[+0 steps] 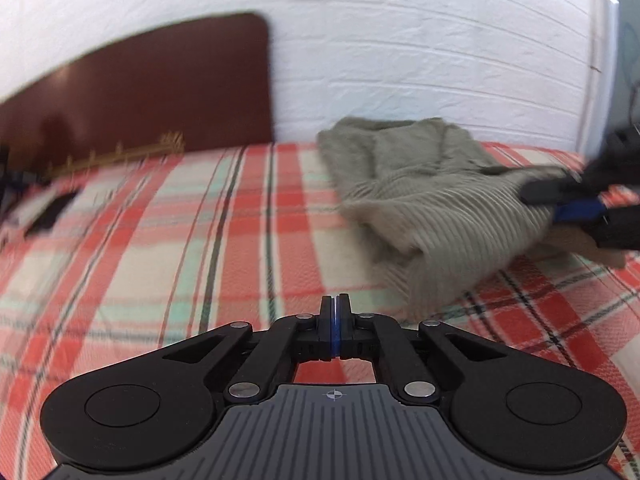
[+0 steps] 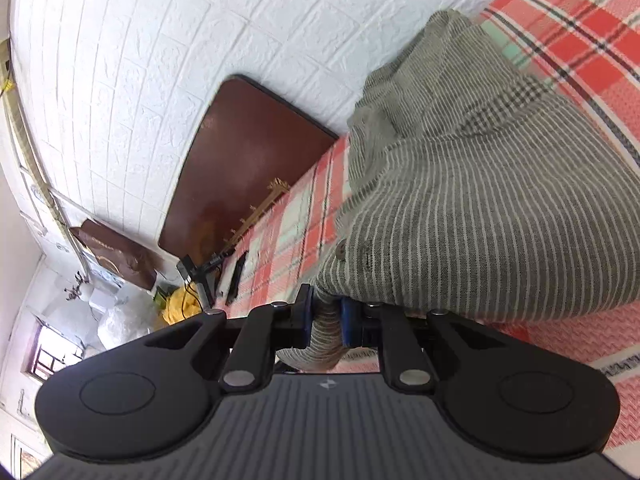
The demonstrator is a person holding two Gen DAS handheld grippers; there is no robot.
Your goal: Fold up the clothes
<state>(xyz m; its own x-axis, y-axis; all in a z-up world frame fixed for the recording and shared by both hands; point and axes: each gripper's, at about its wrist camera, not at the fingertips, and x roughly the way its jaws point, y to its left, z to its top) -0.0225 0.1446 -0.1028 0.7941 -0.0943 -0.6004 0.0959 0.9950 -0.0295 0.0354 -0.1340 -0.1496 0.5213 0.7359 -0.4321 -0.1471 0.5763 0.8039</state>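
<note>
Lying lengthwise toward the wall, the striped shirt [image 2: 472,184] is pinched by the right gripper [image 2: 325,322]; left gripper [image 1: 335,322] closed, empty.

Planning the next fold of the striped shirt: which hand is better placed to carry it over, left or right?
Right, probably. The right tongs are already clamped on a bunched edge of the striped shirt. The left tongs are shut on nothing, over bare plaid bedspread, apart from the shirt.
</note>
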